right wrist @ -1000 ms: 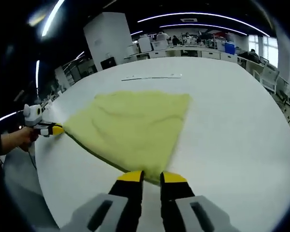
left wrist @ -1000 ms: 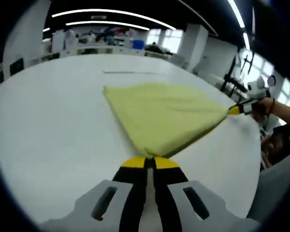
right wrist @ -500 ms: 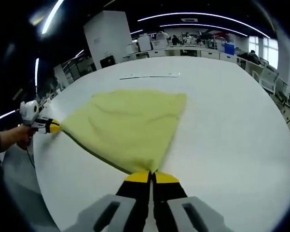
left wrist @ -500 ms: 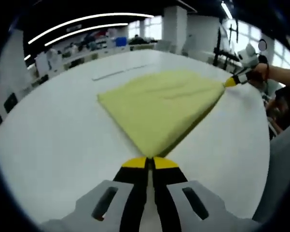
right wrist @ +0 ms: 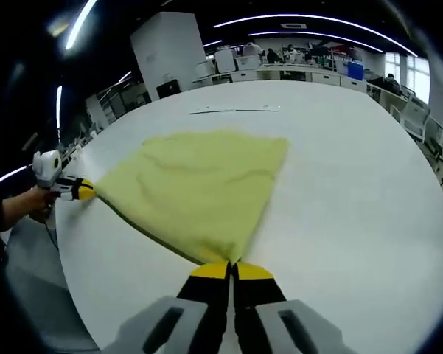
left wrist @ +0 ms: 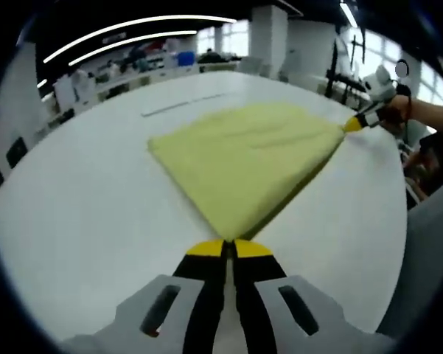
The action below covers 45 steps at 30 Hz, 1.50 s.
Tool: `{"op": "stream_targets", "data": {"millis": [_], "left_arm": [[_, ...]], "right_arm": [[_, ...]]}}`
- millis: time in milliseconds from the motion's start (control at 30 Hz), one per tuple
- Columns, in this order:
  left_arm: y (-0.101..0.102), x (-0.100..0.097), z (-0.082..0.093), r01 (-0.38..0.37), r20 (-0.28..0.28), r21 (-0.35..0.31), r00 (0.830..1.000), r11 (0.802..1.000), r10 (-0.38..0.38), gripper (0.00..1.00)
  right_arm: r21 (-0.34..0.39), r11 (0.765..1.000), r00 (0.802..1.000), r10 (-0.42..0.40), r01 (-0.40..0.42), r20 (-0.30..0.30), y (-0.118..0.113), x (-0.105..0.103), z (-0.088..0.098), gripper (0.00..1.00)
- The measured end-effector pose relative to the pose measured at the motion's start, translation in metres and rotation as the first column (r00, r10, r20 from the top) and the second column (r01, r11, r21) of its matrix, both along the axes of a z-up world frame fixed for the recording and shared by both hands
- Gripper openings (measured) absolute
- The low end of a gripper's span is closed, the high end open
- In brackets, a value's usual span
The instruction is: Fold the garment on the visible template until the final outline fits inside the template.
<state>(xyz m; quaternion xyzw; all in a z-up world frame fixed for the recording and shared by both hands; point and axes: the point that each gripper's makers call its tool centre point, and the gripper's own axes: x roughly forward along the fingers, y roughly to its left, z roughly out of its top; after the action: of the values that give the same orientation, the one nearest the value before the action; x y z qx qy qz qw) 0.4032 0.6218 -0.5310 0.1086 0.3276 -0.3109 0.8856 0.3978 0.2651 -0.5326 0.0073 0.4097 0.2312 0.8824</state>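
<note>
Garment: the yellow garment lies spread on the white table, drawn taut into a triangle between the two tools; in the left gripper view it runs from 12 o'clock of the jaws out toward 2 o'clock.
Edge in hand: the near edge, between the two gripped corners, appears doubled, with a darker underlayer showing along it.
Left tool: the left tool has its jaws closed on the near corner of the garment.
Right tool: the right tool likewise has its jaws closed on a corner of the garment; in the left gripper view it is at 2 o'clock, held by a hand.
Template: a thin strip lies on the table beyond the garment at 12 o'clock in the right gripper view; whether it belongs to the template cannot be told.
Step in hand (judgement): carry the gripped edge over to form a fold.
Method: keep both tools level and the tension equal; lift only enough to clear the table; lay the edge parallel to the far edge; release only once the cloth lies flat.
Risk: uneven pull skews the fold.
Change, right tool: a second ago its jaws stand apart astride the corner; now they are closed on it.
Change, left tool: the grip is unchanged; the view has turned.
</note>
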Motion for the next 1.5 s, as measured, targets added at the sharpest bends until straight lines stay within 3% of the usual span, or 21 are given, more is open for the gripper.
{"op": "stream_targets", "data": {"millis": [433,767,967,1133,1300,1400,1500], "left_arm": [[0.004,-0.02,0.001,-0.003,-0.017,0.002,1.0,1.0,0.003,0.0],[0.005,-0.024,0.0,-0.034,-0.036,-0.026,0.999,0.999,0.033,0.0],[0.006,-0.023,-0.001,-0.1,-0.092,-0.088,0.992,0.991,0.092,0.01],[0.006,-0.024,0.0,-0.146,-0.105,-0.124,0.986,0.982,0.133,0.01],[0.014,-0.025,0.001,-0.227,-0.145,-0.146,0.968,0.963,0.206,0.03],[0.02,-0.025,0.005,-0.277,-0.17,-0.171,0.954,0.946,0.248,0.1],[0.024,-0.024,0.016,-0.296,-0.164,-0.202,0.95,0.933,0.266,0.22]], "right_arm": [[0.015,1.0,1.0,-0.003,0.003,-0.009,0.003,-0.015,0.001,0.0],[0.018,1.0,1.0,-0.01,0.011,-0.021,0.005,-0.02,0.001,0.0],[0.016,1.0,1.0,-0.018,0.019,-0.023,0.005,-0.021,0.001,0.0],[0.008,0.999,0.999,-0.035,0.036,-0.019,0.004,-0.02,0.0,0.01],[-0.002,0.999,0.999,-0.053,0.053,-0.009,0.004,-0.017,0.005,0.21],[-0.004,0.998,0.998,-0.062,0.062,0.001,0.004,-0.015,0.011,0.35],[-0.003,0.998,0.998,-0.058,0.058,0.009,0.007,-0.015,0.018,0.47]]}}
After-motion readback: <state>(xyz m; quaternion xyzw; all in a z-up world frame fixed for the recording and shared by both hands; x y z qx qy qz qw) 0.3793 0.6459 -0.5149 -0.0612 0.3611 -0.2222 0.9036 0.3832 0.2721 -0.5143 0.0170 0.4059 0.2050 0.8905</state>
